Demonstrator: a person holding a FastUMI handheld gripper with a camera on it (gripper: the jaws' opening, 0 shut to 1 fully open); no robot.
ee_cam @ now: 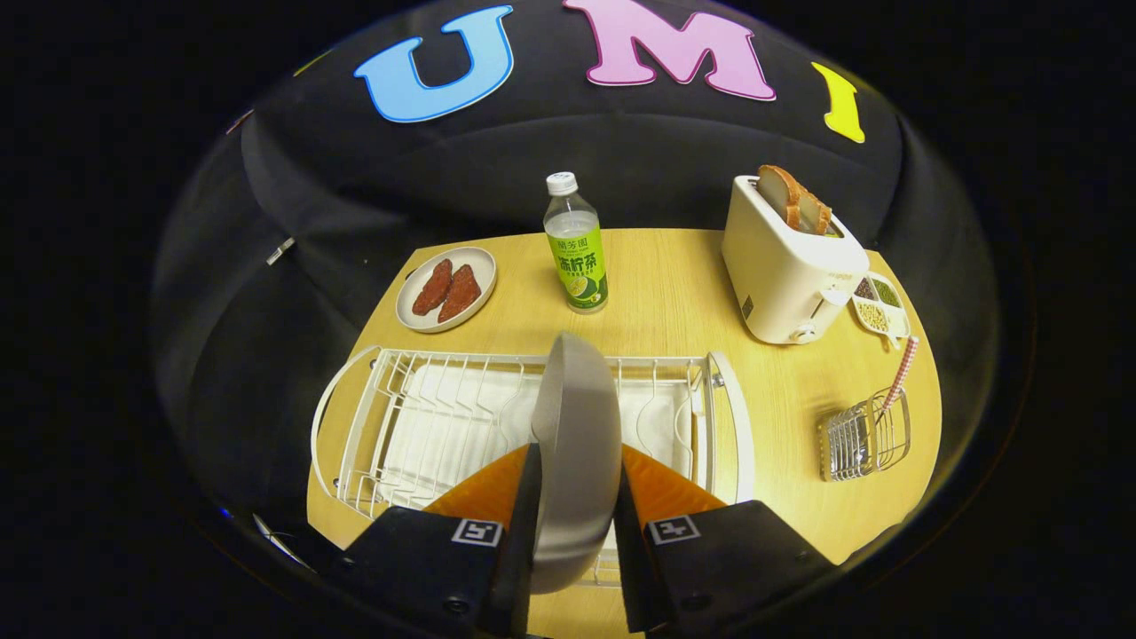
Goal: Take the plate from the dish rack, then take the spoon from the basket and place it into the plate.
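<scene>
The tool (575,497) is clenched on the grey plate (577,444), which stands on edge between its fingers, over the white dish rack (426,426) on the counter (674,284). At 3 o'clock from the rack, the wire basket (865,437) holds the checked-handled spoon (898,377).

Pale wooden table (674,293), rounded at the corners. Carries a white wire dish rack (426,417) nearest the gripper (572,497), whose fingers press both sides of the upright plate (577,426). Beyond the rack: a small dish of reddish slices (446,288), a bottle (575,244), a white toaster (790,266), a divided tray (880,306). Beside the rack, a wire basket (865,437).
</scene>
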